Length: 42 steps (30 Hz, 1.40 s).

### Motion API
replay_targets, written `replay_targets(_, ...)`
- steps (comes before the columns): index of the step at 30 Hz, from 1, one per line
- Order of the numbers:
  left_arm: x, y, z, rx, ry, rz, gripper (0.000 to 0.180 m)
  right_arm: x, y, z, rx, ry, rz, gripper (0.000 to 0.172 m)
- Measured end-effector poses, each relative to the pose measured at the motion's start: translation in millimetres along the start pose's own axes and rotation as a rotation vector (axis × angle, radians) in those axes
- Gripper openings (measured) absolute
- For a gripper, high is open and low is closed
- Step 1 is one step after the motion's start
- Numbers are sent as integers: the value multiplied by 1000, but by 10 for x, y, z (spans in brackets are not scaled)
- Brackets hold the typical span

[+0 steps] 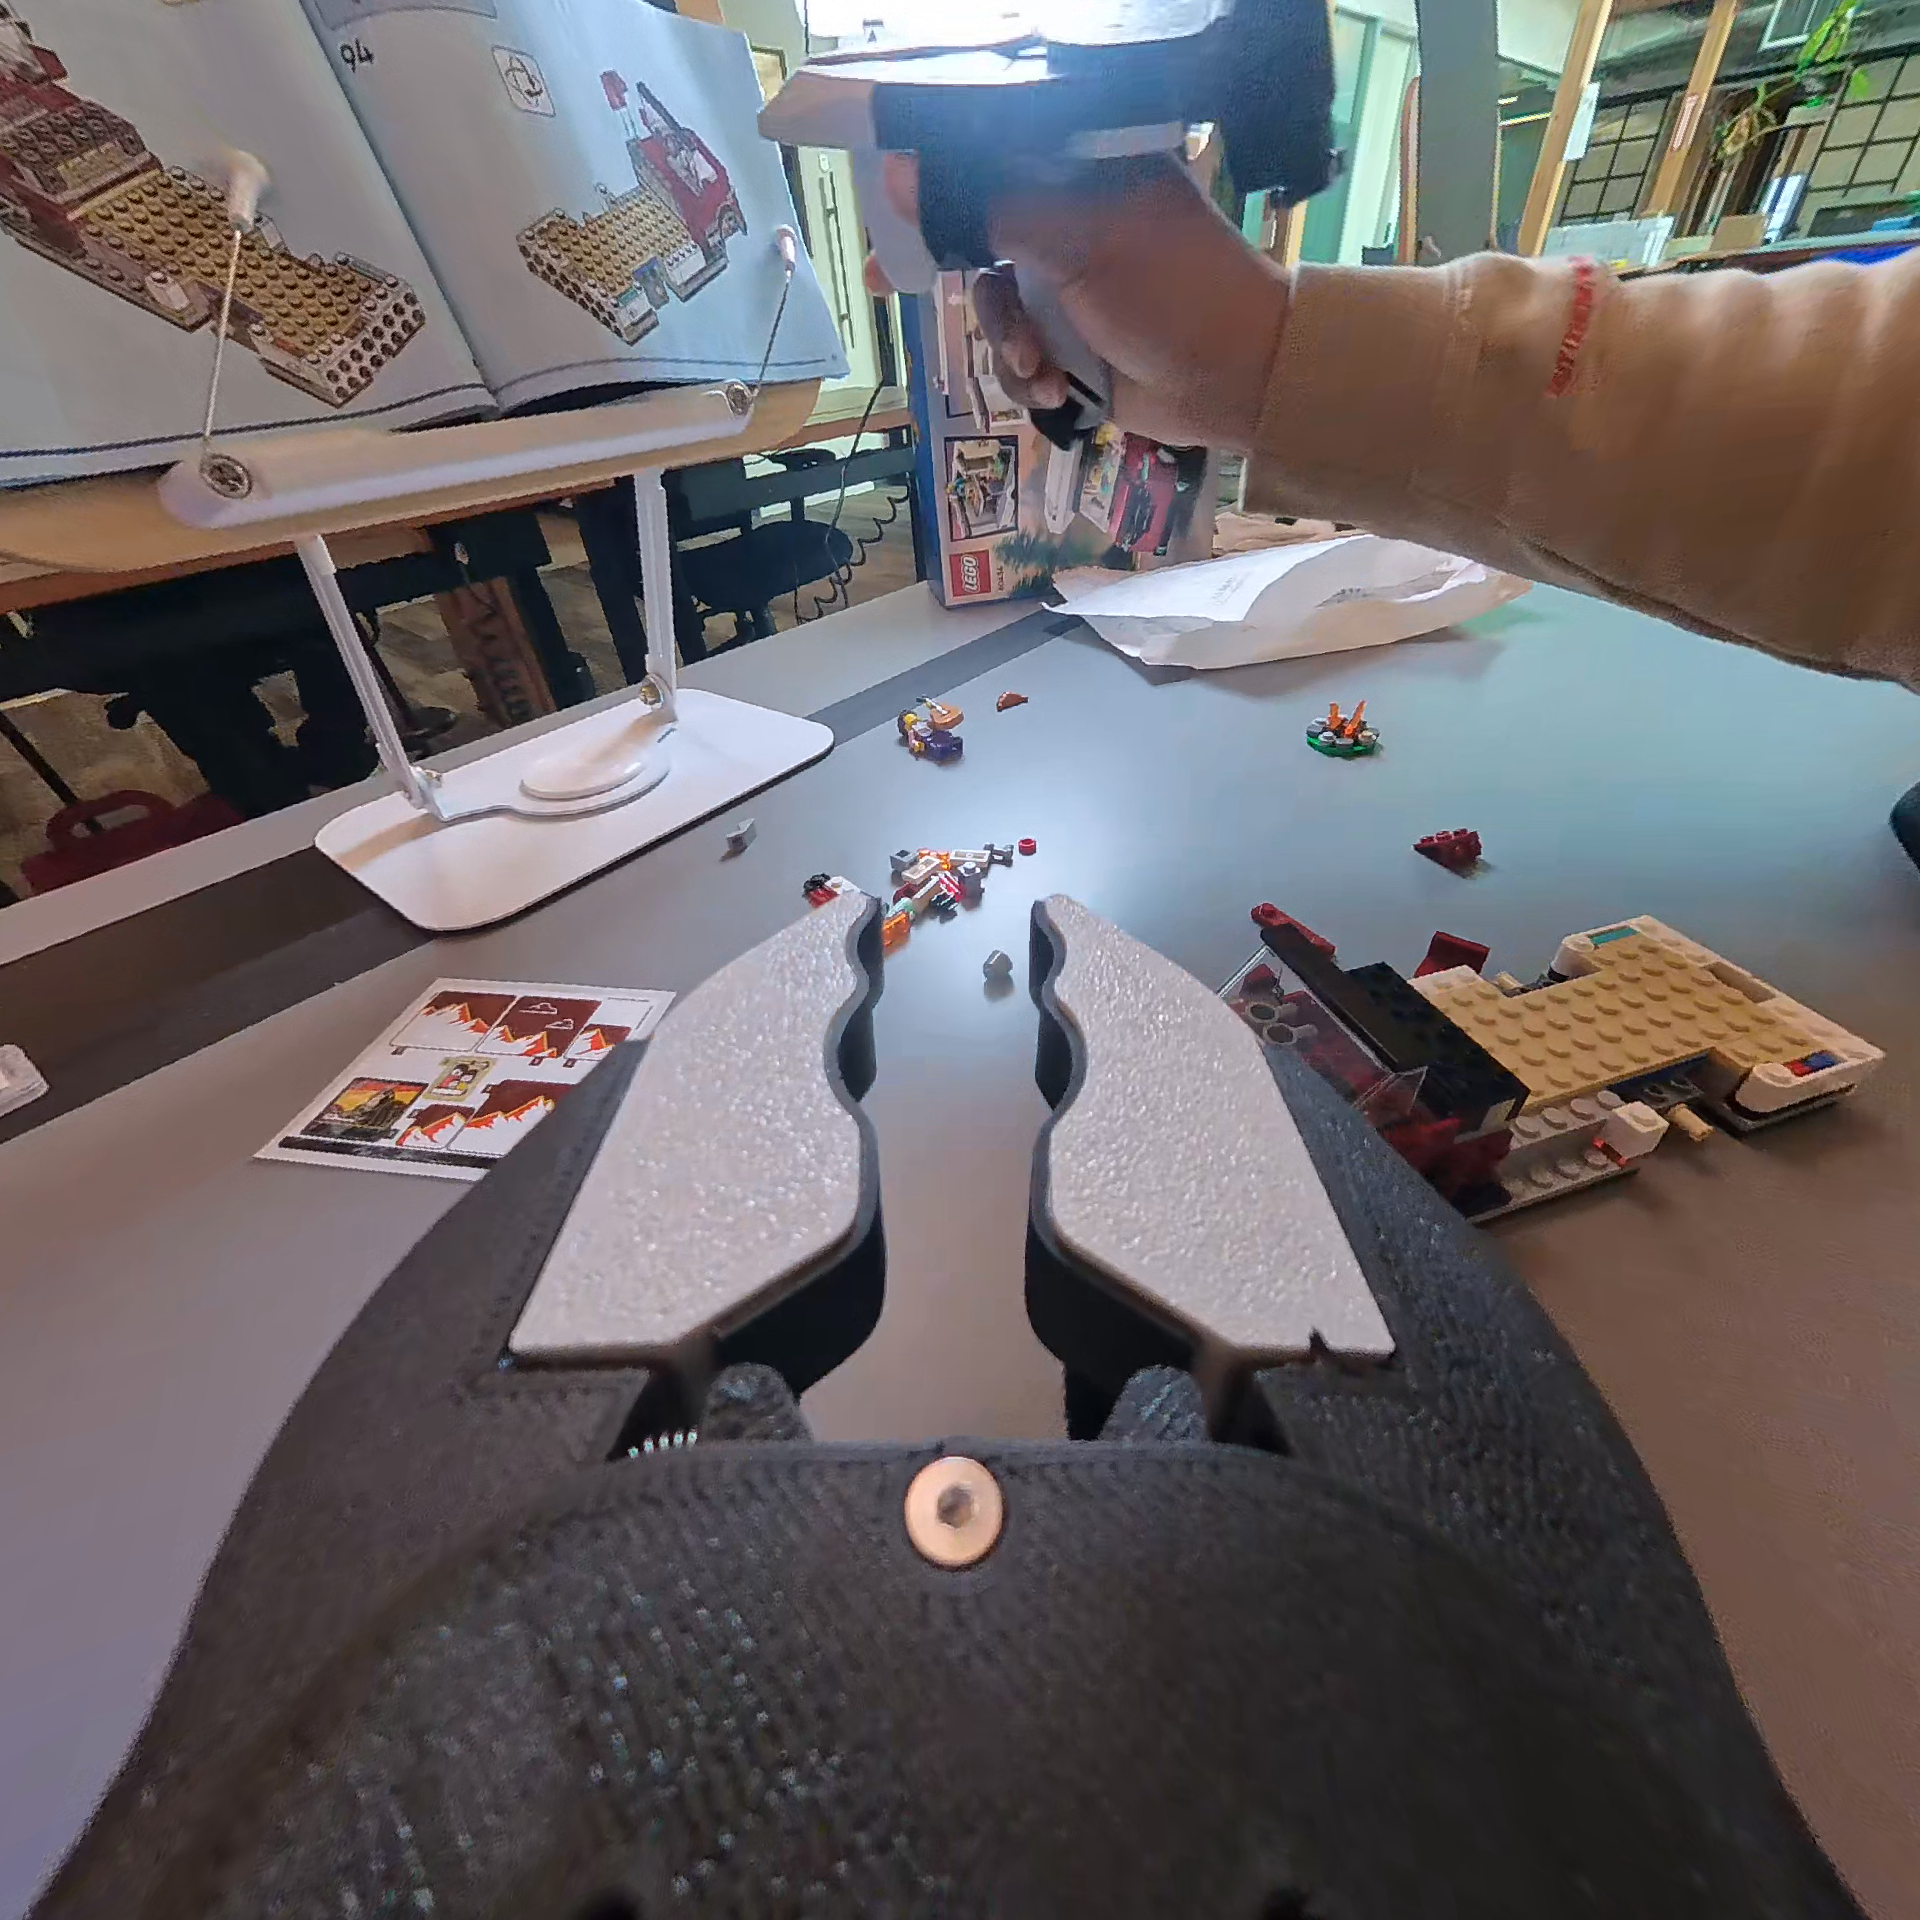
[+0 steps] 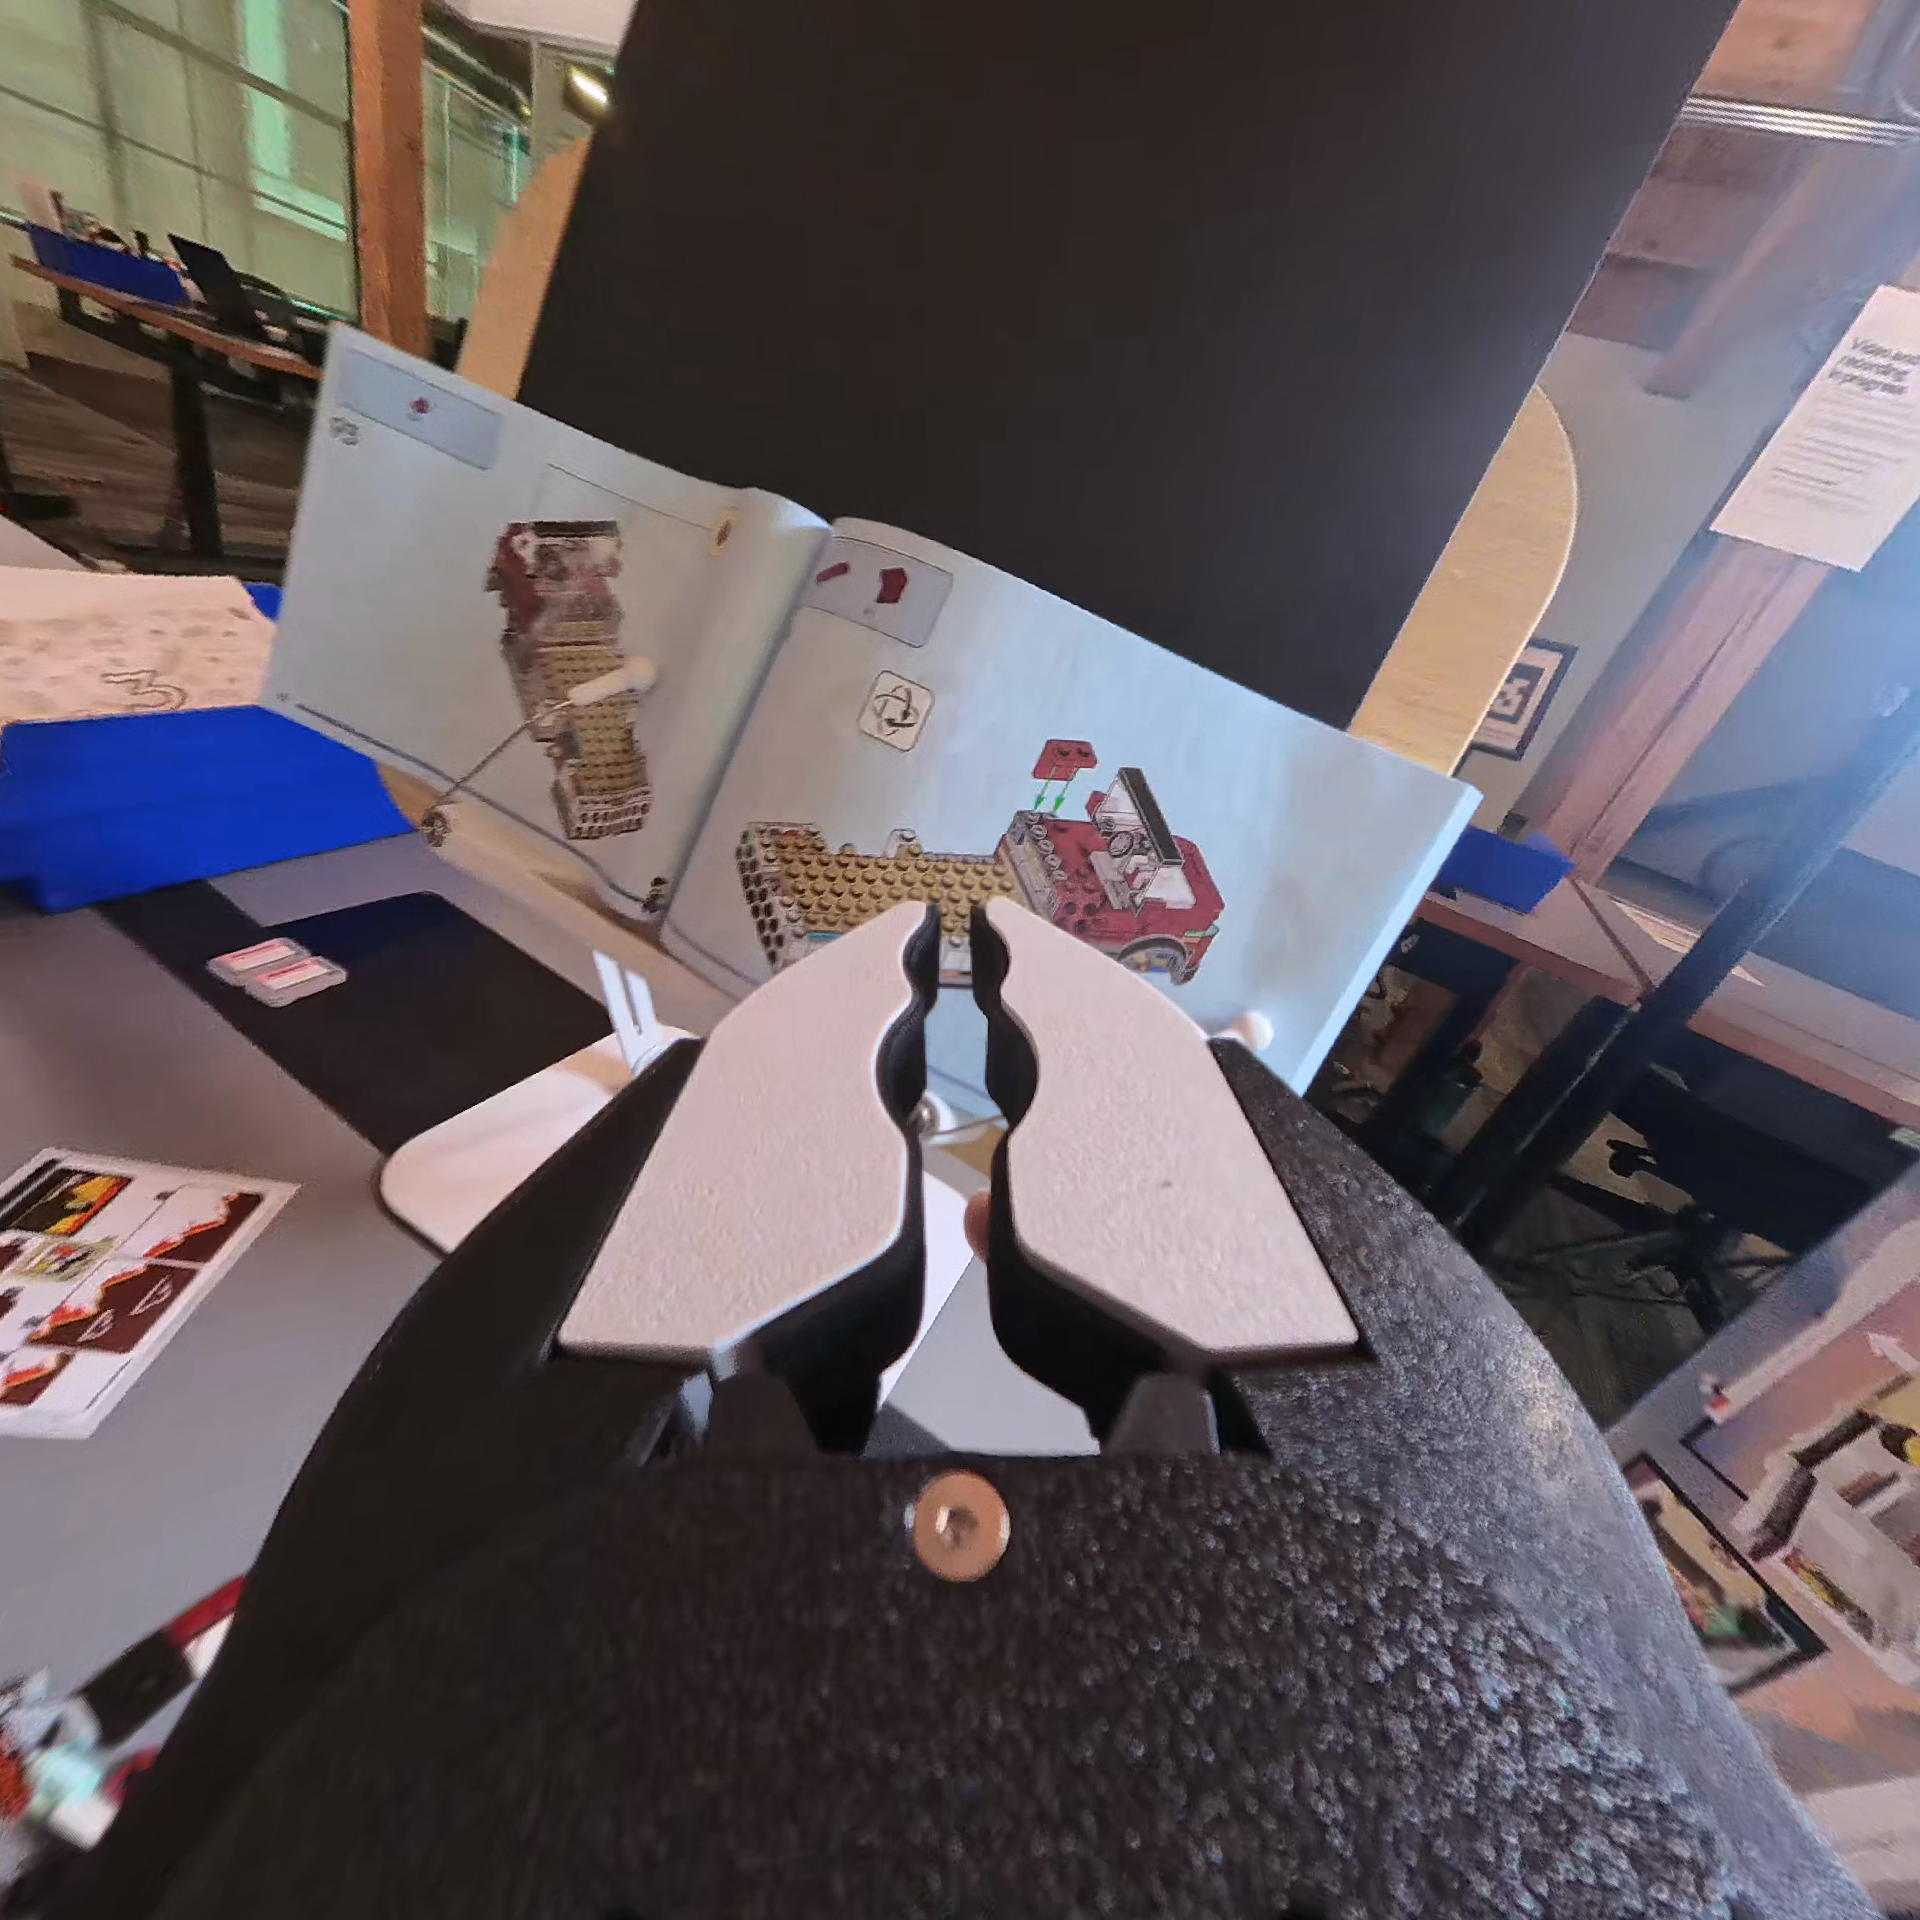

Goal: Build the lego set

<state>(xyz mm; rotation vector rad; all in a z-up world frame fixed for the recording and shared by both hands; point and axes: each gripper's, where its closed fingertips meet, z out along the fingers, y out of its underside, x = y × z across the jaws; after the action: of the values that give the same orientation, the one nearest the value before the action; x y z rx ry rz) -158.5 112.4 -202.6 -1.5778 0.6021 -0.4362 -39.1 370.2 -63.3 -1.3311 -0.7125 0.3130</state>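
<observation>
Low in the centre of its view, the left gripper (image 1: 956, 914) hangs spread and empty over a small grey plastic brick piece (image 1: 997, 964) on the flat grey tabletop (image 1: 1351, 810) (a scatter of loose coloured bricks (image 1: 940, 878) lies just beyond), while the right gripper (image 2: 956, 914), narrowed to a slit with nothing in it, faces the open pale-blue instruction booklet (image 2: 1299, 831) at mid-frame.

Up and left of the left gripper's (image 1: 956, 914) jaws, an open instruction booklet (image 1: 582, 208) bears a page number at a page corner; beyond them a blue box (image 1: 1039, 520) carries a red brand logo. Far right of the right gripper's (image 2: 961, 914) jaws, a white notice (image 2: 1829, 426) holds printed lines.
</observation>
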Motion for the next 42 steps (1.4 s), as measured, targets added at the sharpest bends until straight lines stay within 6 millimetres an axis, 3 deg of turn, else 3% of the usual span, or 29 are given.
replay_targets(6, 17, 73, 41, -26, 3, 37, 26, 194, 131, 350, -45, 19, 19, 0)
replay_targets(12, 27, 133, 69, -48, 12, 50, 26, 236, 243, 470, -68, 10, 22, 0)
replay_targets(32, 38, 257, 102, -108, 9, 117, 27, 266, 164, 497, -54, -2, 29, 2)
replay_targets(42, 60, 275, 102, -120, 17, 129, 25, 256, 341, 429, -89, 0, 24, 2)
